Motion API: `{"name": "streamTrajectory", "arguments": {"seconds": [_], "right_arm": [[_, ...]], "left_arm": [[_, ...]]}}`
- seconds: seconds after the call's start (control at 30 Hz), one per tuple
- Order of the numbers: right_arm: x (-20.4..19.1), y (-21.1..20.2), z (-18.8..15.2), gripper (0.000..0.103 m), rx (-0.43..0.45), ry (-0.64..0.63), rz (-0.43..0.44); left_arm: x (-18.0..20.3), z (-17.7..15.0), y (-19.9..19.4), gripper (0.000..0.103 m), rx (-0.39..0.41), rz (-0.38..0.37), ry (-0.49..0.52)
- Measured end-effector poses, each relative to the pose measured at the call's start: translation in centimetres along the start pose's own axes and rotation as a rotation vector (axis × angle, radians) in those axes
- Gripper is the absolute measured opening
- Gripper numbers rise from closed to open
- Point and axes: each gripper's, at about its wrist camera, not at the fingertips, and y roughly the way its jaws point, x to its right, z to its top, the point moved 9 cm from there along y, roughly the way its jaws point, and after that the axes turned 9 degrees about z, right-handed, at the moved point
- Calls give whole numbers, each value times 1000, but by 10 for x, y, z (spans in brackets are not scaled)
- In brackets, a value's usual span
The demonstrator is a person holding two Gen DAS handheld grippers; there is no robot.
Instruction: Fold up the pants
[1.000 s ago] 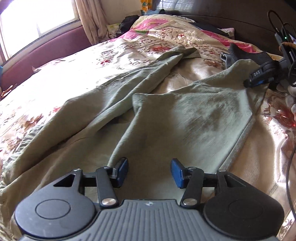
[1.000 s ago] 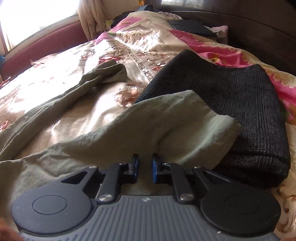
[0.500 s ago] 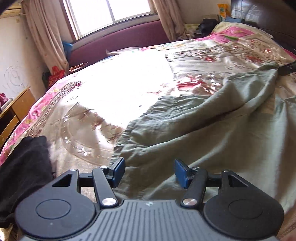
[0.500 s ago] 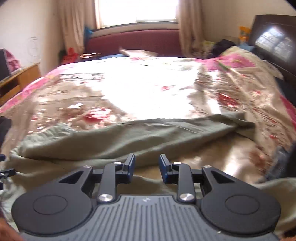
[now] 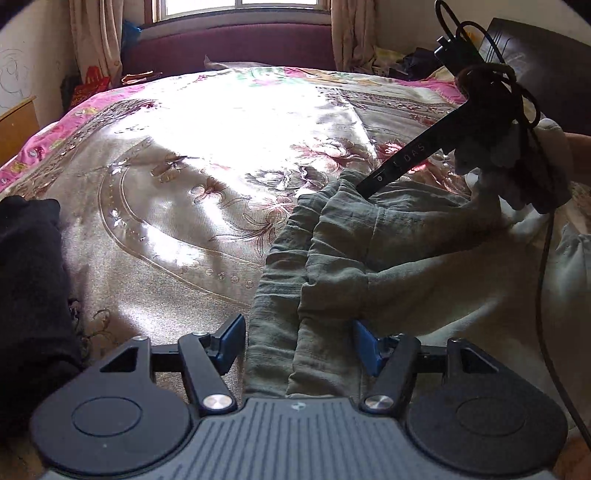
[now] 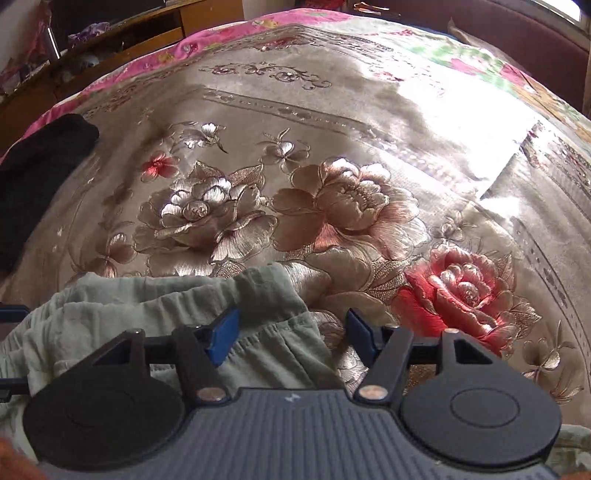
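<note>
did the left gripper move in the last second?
Yes. The left gripper swung left: the window, at the far left earlier, is now dead ahead, and the pants waistband lies between its open fingers.

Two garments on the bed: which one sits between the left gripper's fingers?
The green pants, their gathered waistband lying between the open left gripper. The black garment lies apart, off to the left on the bedspread.

both grippers spread wide, low over the pants

left gripper (image 5: 299, 341) has its blue pads apart, straddling the pants' (image 5: 369, 258) folded waistband edge. right gripper (image 6: 291, 334) is likewise agape at the waistband's far corner, left pad over the cloth; seen from the left, it slants down onto the pants, held by a gloved hand (image 5: 532, 162).
</note>
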Motion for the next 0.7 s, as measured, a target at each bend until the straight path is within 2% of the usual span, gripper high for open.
{"name": "streamTrajectory", "arguments": {"seconds": [0.03,0.07,0.1,0.13,0.2,0.3,0.4,0.47,0.53,0.6,0.7], "right_arm": [[-1,0,1,45,-5,12,15],[-3,0,4,24,-11,36,29],[-6,1,7,10,-16,63,49],[-12,0,13,10,-5,70,64],[-31,0,27,8,25,37,82],[-65,14,58,7,80,6,131],[-96,32,89,7,138,-31,125],[-111,45,105,7,175,-47,100],[-116,63,114,10,169,-94,27],[-113,75,113,22,128,-124,-49],[-104,54,107,28,166,-124,-34]], "left_arm": [[-1,-1,0,77,0,-15,-4],[-2,-2,-1,77,-1,-23,-7],[-3,-4,-2,75,-6,-27,-7],[-4,-5,-5,72,-5,-29,-6],[-6,-7,-10,59,-7,-37,-9],[-14,-10,-16,51,-7,-16,-30],[-36,-12,-23,44,-4,69,-73],[-50,-13,-26,44,-3,135,-87],[-59,-13,-31,44,-8,161,-113],[-60,-10,-37,45,11,160,-119],[-64,3,-42,47,50,166,-97]]}}
